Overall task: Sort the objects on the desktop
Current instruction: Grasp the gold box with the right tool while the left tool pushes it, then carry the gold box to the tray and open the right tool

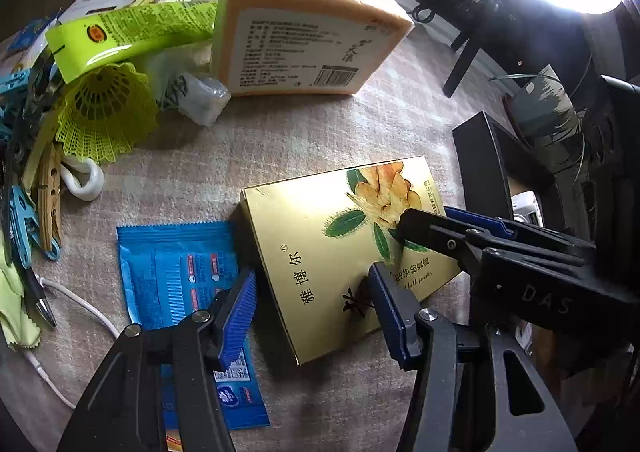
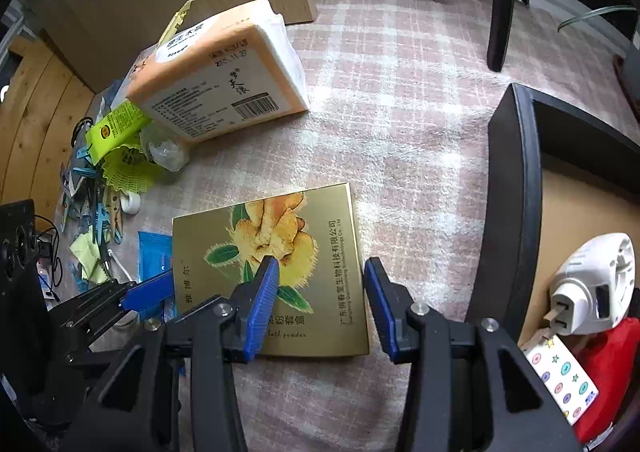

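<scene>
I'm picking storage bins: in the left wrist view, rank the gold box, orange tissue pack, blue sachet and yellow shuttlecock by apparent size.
1. Gold box and orange tissue pack: similar; the box is nearer, so unsure.
2. Blue sachet, partly hidden.
3. Yellow shuttlecock.

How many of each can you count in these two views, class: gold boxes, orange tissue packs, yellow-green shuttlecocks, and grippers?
Gold box: 1
Orange tissue pack: 1
Yellow-green shuttlecock: 1
Grippers: 2, the left gripper and the right gripper
Total: 5
</scene>
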A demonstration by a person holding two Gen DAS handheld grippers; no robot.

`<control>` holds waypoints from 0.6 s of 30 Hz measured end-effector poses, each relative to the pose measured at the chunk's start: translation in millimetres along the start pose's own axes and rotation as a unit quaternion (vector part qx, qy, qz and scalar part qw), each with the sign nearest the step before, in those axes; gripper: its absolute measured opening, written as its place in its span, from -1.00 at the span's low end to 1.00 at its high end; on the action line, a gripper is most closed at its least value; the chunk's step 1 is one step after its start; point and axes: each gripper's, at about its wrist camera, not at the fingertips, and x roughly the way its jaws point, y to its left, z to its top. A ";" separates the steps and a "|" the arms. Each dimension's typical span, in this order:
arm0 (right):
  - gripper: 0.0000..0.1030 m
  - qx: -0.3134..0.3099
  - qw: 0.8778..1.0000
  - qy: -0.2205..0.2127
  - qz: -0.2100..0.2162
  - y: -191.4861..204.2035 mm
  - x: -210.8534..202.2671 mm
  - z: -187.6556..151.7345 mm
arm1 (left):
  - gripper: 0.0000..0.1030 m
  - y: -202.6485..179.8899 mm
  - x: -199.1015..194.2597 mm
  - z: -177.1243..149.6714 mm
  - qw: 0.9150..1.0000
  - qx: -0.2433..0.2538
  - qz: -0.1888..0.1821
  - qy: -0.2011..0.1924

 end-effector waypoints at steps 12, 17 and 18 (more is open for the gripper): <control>-0.15 0.002 0.998 -0.068 -0.018 -13.4 -65.9 -5.6 | 0.02 -45.9 -36.4 6.5 0.998 0.035 -0.025 -0.043; -0.15 0.024 0.995 -0.094 -0.029 -44.7 -95.7 -12.0 | 0.02 -91.5 -36.9 17.7 0.995 0.074 -0.035 -0.048; -0.15 0.028 0.994 -0.098 -0.032 -50.0 -99.1 -12.6 | 0.02 -100.0 -36.0 18.9 0.995 0.082 -0.038 -0.048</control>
